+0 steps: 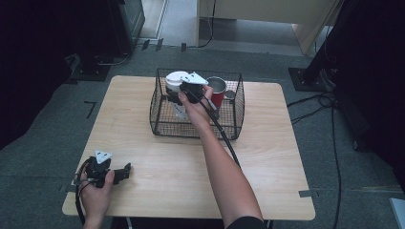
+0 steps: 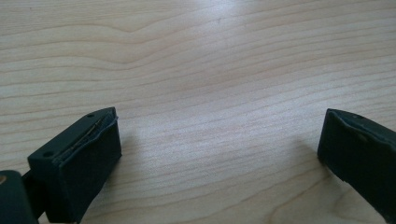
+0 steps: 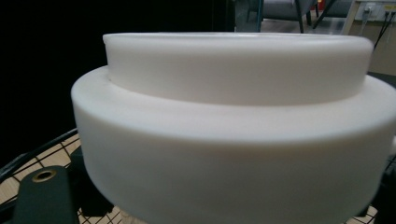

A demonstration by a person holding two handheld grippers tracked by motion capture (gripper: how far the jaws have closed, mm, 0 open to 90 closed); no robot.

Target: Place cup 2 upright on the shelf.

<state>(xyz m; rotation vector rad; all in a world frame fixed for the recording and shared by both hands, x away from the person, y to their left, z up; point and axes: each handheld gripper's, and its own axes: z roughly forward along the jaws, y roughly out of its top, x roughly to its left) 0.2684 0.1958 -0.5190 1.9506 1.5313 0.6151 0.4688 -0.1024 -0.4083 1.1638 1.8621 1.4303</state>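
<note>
Red cup and wire basket walls crowd the white lid.

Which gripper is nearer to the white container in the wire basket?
Right. The right gripper is in the wire basket, right at the white container. The left gripper rests far off, at the table's near left corner.

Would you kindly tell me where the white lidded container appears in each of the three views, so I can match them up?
High view: the white container sits at the wire basket's back left, just left of the right gripper.
Left gripper view: not in it; bare wooden table between open jaws.
Right gripper view: the container looms close, centre frame.
Shared landmark: the basket's wire mesh.
</note>
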